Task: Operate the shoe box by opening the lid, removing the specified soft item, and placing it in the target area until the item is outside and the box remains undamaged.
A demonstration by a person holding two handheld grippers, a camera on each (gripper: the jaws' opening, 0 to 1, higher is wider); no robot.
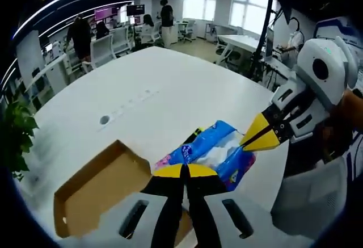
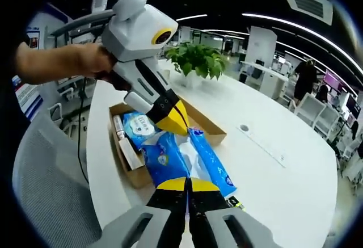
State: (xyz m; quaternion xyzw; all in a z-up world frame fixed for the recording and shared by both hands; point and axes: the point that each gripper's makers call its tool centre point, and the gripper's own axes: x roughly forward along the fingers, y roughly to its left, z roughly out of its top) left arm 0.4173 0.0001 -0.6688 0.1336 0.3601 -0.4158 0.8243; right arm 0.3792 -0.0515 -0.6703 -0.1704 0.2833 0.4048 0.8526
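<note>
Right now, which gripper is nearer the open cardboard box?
Left. The left gripper pinches the blue pack at its end over the cardboard box; the right gripper grips the pack's opposite end, out over the table.

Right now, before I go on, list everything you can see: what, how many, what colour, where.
shoe box: one, brown cardboard, open, on the table by the near edge.
soft pack: one, blue plastic with white, partly over the box rim, pinched by both grippers.
second pack: one, blue with a round white label, inside the box.
table: one, white, long.
potted plant: one, green, at the table's far end.
chair: one, grey mesh, beside the table.
people: several, dark clothes, in the background office.
left gripper: yellow tips, shut on the pack.
right gripper: yellow tips, shut on the pack.
</note>
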